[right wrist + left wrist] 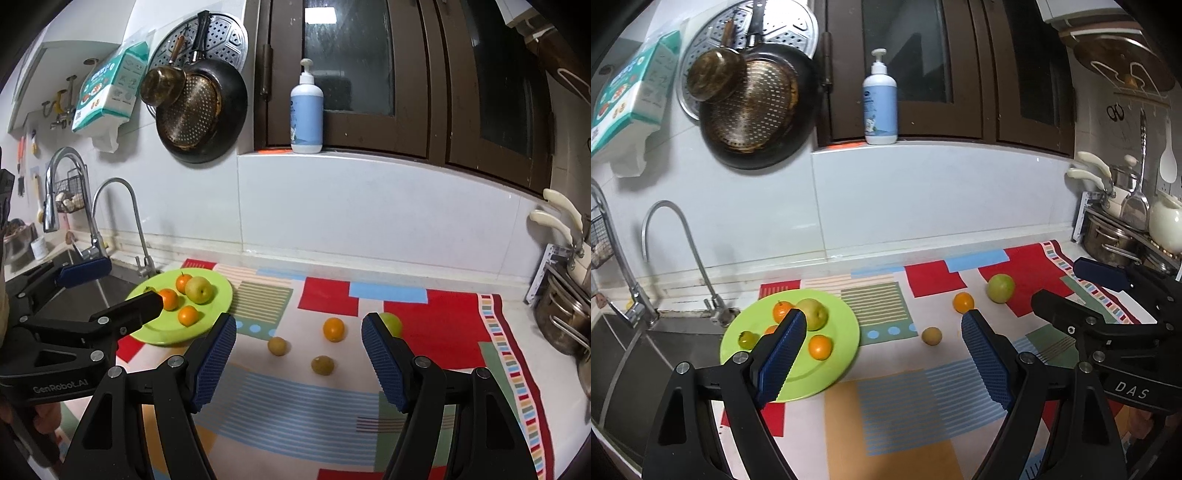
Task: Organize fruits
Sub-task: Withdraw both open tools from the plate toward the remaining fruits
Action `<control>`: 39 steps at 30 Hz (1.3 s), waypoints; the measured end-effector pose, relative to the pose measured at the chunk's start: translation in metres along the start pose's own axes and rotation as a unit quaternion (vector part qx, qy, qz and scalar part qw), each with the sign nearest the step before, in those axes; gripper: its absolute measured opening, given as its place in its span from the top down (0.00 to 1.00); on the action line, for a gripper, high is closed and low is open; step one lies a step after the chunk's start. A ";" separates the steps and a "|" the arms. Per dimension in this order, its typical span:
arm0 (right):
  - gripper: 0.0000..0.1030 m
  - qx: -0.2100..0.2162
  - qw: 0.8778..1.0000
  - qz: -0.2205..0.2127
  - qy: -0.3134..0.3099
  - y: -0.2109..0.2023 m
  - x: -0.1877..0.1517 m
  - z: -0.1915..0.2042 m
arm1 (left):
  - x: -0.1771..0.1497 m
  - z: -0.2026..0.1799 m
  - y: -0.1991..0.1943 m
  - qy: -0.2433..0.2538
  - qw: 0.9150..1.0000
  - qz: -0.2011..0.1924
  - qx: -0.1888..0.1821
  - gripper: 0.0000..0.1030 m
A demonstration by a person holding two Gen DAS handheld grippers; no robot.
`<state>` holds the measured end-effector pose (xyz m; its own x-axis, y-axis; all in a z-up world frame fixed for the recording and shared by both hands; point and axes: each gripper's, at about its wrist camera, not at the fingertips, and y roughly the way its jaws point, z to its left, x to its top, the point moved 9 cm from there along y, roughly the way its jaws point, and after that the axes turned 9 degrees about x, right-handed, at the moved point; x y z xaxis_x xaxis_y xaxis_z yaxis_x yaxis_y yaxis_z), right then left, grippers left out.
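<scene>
1. Fruits are split: oranges and a pear (199,290) are seen on the green plate (218,306) at far left.
2. Right of it, on the patterned cloth (332,291) over the counter, lie two small brownish fruits (277,346), an orange (333,329) and a green apple (393,323).
3. They are judged light, firm, round and prone to rolling; a grip across the middle is advised.
4. The left tool (884,345) and right tool (299,352) are held open and empty.

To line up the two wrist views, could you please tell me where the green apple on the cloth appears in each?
Left wrist view: green apple right of centre, on a red patch, beyond the loose orange.
Right wrist view: green apple right of centre, partly hidden behind the right gripper's right finger.
Shared landmark: pump bottle on the window sill.
</scene>
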<state>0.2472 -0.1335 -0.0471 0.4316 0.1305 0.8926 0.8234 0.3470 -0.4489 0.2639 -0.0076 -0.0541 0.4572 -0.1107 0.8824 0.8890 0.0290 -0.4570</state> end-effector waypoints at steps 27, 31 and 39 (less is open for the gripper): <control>0.31 -0.005 0.995 0.098 0.021 0.088 -0.054 -0.049 | -0.045 -0.051 0.113 0.102 0.991 0.070 -0.057 0.20; 0.32 0.003 0.993 0.116 0.019 0.104 -0.063 -0.052 | -0.055 -0.059 0.129 0.115 0.987 0.085 -0.072 0.25; 0.44 0.029 0.987 0.152 0.036 0.131 -0.083 -0.058 | -0.065 -0.072 0.153 0.124 0.981 0.112 -0.101 0.38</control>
<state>0.3408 -0.1529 -0.1830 0.6825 0.1704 0.7108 0.6301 0.3558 -0.6902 0.3683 -0.0679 -0.1892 0.5977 -0.3627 0.7149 0.7328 -0.1144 -0.6707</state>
